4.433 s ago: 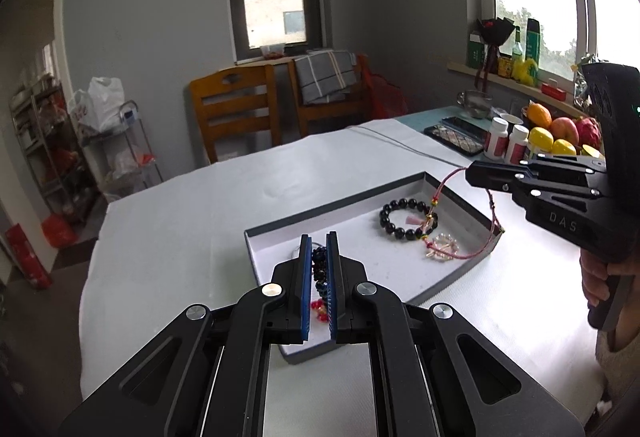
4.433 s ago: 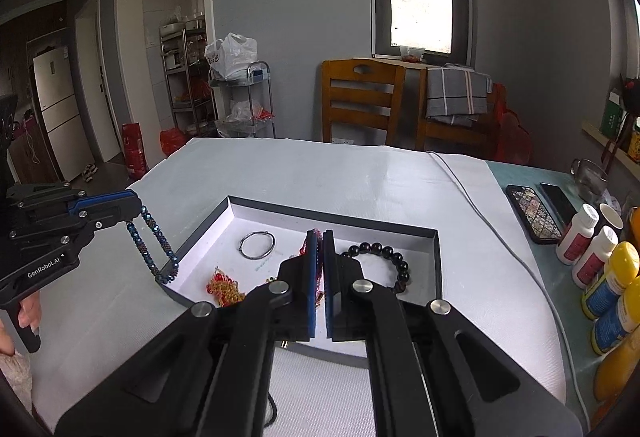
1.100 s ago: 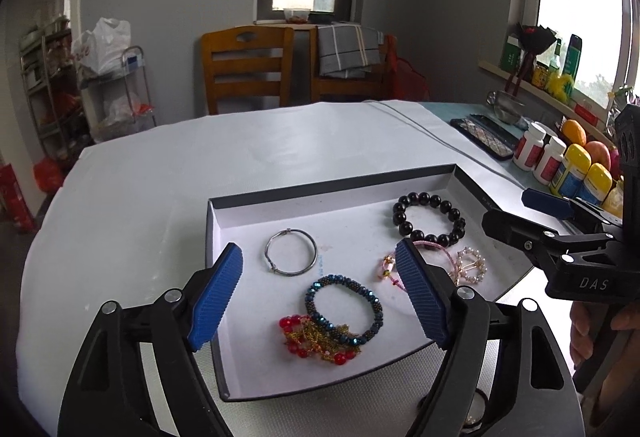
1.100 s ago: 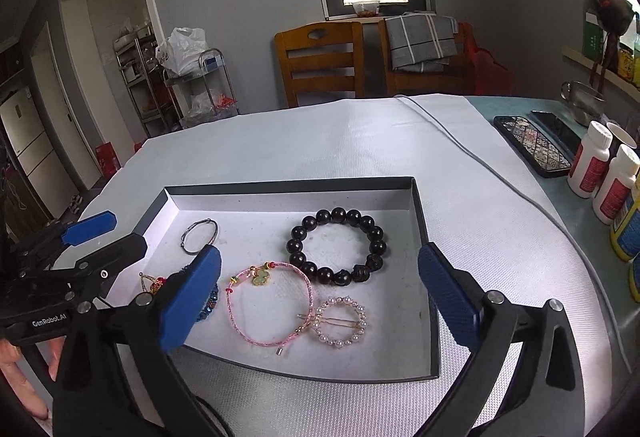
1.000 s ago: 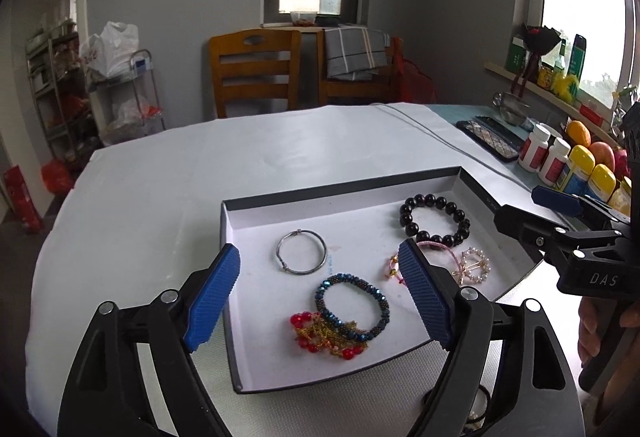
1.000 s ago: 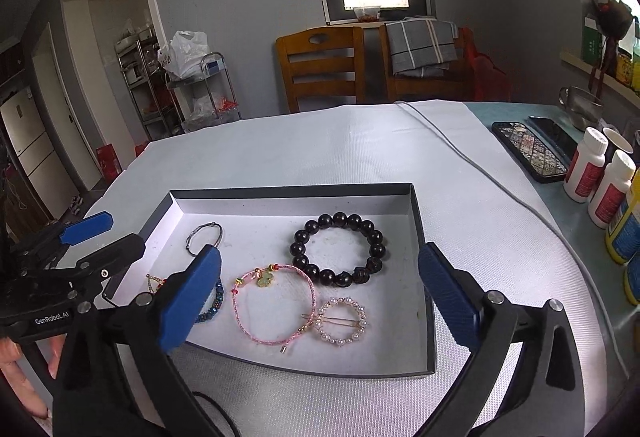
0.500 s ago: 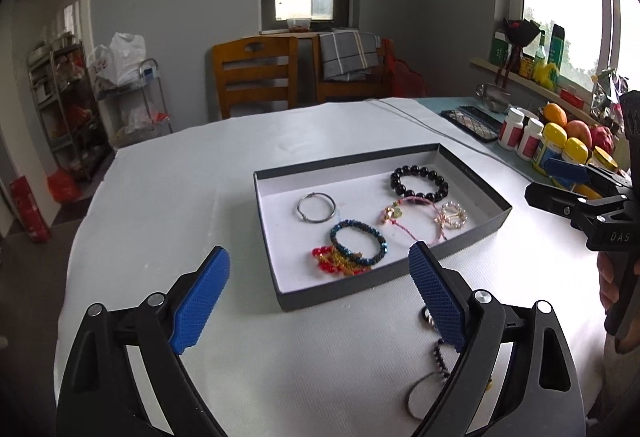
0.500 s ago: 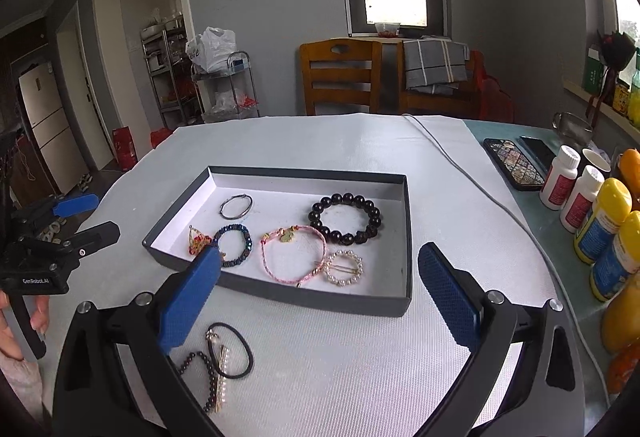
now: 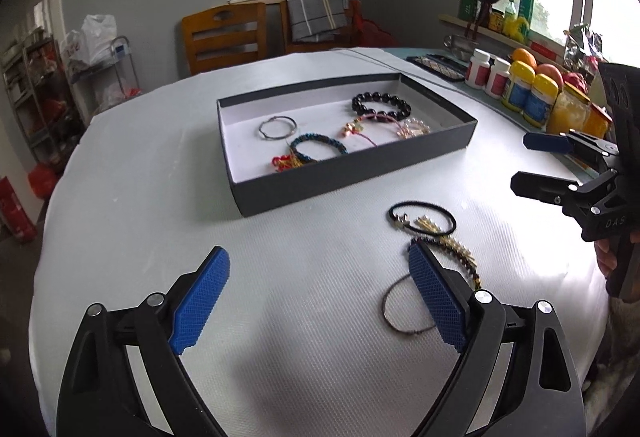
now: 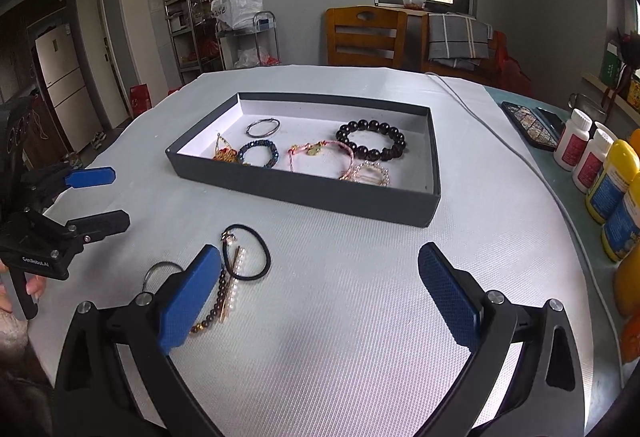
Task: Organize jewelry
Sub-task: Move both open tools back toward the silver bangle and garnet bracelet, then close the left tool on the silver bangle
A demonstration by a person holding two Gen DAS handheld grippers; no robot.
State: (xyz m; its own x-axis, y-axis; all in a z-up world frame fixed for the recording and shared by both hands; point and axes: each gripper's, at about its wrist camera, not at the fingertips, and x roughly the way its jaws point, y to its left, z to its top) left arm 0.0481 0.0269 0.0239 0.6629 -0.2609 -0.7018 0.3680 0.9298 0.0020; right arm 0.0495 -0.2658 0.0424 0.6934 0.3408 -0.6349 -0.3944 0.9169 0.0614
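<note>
A dark grey box (image 9: 352, 177) with a white floor sits mid-table and holds a black bead bracelet (image 9: 381, 104), a silver ring (image 9: 277, 126), a blue beaded bracelet (image 9: 318, 147), a pink cord bracelet (image 9: 360, 127) and a pearl clip (image 9: 414, 127). In front of the box (image 10: 304, 193) lie a black hair tie (image 10: 246, 253), a pearl bar clip (image 10: 236, 277), a dark bead strand (image 10: 208, 317) and a thin metal ring (image 10: 160, 273). My left gripper (image 9: 318, 253) is open and empty, left of these loose pieces. My right gripper (image 10: 320, 251) is open and empty, just right of them.
Medicine bottles (image 10: 576, 145), yellow bottles (image 10: 612, 181) and fruit (image 9: 524, 57) line the table's right side, with a phone (image 10: 528, 123) and a grey cable (image 10: 492, 129) nearby. Two wooden chairs (image 10: 366, 37) stand beyond the far edge. A white cloth covers the table.
Both grippers have drawn back from the box toward the near edge and sunk slightly. The loose pieces in front of the box have come into view. Both stay open.
</note>
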